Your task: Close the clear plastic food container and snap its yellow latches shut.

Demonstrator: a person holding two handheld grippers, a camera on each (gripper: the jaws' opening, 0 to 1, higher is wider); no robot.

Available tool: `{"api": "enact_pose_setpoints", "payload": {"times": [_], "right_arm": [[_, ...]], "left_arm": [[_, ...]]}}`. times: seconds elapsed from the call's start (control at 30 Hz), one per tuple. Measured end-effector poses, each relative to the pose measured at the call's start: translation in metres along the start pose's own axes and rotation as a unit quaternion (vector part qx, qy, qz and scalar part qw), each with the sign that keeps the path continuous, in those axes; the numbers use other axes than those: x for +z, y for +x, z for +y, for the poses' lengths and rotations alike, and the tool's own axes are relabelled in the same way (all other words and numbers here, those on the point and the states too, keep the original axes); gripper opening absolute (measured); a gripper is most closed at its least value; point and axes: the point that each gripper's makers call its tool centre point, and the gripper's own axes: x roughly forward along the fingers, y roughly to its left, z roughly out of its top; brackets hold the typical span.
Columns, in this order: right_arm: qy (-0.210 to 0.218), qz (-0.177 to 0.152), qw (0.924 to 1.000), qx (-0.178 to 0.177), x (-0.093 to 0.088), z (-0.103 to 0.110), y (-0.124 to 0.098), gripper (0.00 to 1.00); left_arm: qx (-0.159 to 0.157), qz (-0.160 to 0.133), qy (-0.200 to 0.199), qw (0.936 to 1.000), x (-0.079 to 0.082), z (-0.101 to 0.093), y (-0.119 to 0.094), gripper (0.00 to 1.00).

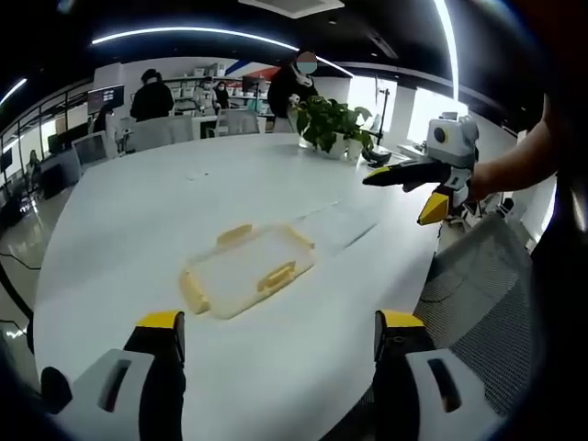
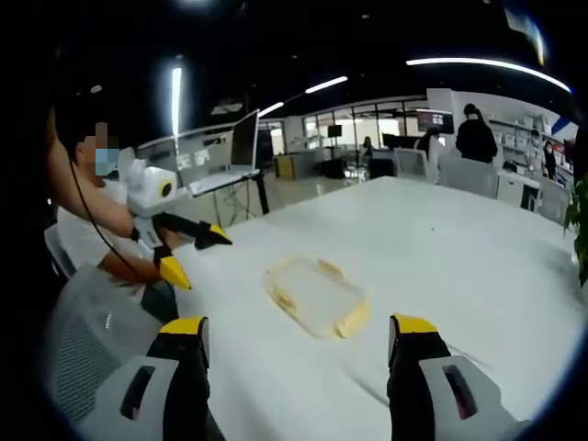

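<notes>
A clear plastic food container (image 1: 248,271) is seen lying flat on a large white table (image 1: 138,211), its lid seated on top. The body is shallow and rectangular with rounded corners, transparent enough that the table shows through it. Yellow latches (image 1: 276,277) are set along its edges, one to each side; from these views it cannot be told whether they are snapped down. In the right gripper view the same container (image 2: 314,295) is seen with a yellow latch (image 2: 353,321) at its nearer corner.

The left gripper (image 1: 277,335) is held wide open, nothing being gripped between its yellow-tipped jaws. The container lies beyond those jaws, well apart from them and roughly centred between them. The right gripper (image 1: 424,188) is seen in the left gripper view, raised above the table to the far side of the container, near the table's edge, with its jaws spread and empty.

In the right gripper view the right gripper (image 2: 299,335) is likewise shown wide open and empty, the container resting on the table ahead of its jaws, clear of both. The left gripper (image 2: 195,253) is seen there held by a person above the table's edge, apart from the container, its jaws parted with nothing between them.

A potted plant (image 1: 333,124) stands on the table well beyond the container.
</notes>
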Motion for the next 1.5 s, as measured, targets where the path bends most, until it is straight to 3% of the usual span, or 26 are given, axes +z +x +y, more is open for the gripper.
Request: {"api": "enact_pose_setpoints", "payload": {"times": [0.57, 1.5], "right_arm": [[-0.014, 0.018, 0.9997, 0.004, 0.0, -0.006, 0.012, 0.79], [-0.046, 0.054, 0.9972, 0.025, -0.005, -0.014, 0.042, 0.79]], "left_arm": [[-0.015, 0.023, 0.019, 0.9994, -0.005, 0.008, 0.005, 0.84], [-0.042, 0.062, 0.054, 0.9958, -0.012, 0.038, 0.026, 0.85]]}}
